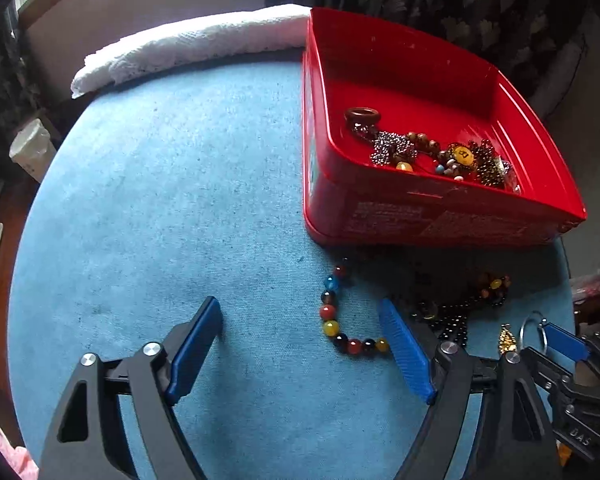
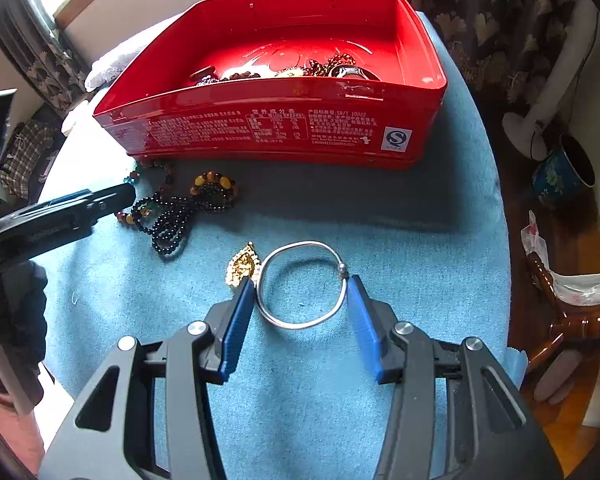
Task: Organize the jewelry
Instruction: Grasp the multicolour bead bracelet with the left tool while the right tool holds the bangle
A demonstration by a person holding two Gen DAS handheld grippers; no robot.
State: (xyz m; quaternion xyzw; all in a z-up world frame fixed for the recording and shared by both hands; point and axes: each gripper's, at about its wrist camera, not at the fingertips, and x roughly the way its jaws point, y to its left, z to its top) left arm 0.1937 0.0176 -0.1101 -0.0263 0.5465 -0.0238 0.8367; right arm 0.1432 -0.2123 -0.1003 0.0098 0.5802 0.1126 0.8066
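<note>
Thin silver bangle [image 2: 302,285], round, with small bead

A round desk [image 2: 440,240] under blue cloth carries a red tin [image 2: 268,128] at upper centre, a folded white towel [image 1: 188,48] at upper left, beaded bracelets [image 2: 180,208] left of centre, a gold pendant [image 2: 242,266], and a silver bangle [image 2: 302,284] touching it.

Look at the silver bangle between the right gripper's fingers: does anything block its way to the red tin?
Nothing visible does. The silver bangle sits between the right gripper fingers, and bare blue cloth stretches to the red tin. The gold pendant and black beads lie off left.
</note>
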